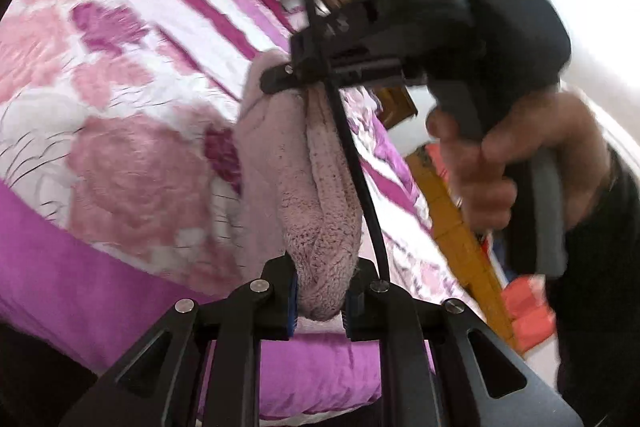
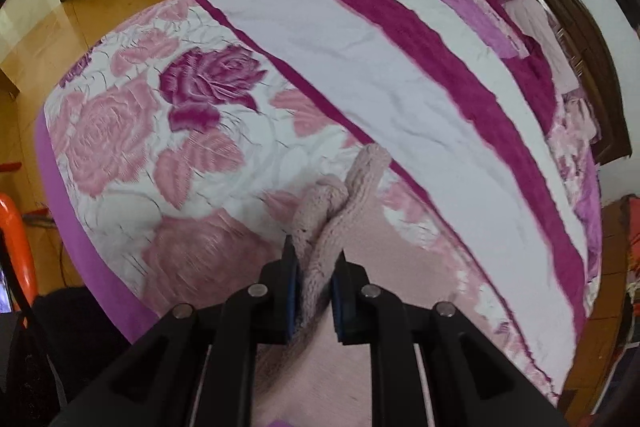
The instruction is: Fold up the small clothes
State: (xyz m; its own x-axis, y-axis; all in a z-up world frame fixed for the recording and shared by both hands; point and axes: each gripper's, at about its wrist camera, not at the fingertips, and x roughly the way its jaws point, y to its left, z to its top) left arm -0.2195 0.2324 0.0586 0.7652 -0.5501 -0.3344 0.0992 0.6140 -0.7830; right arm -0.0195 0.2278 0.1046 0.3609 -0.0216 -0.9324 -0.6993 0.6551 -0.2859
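Both grippers, left [image 1: 319, 301] and right [image 2: 314, 297], are clamping a pink fleece garment [image 1: 316, 187] hanging between them above the floral bedspread [image 2: 280, 67].

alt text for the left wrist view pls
The left gripper is shut on a fluffy pink garment, whose far end the right gripper holds up above a bed with a pink rose-patterned cover.

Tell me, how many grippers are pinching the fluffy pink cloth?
2. The left gripper pinches the pink cloth's lower end; the right gripper, held in a hand, pinches its upper end above the bed.
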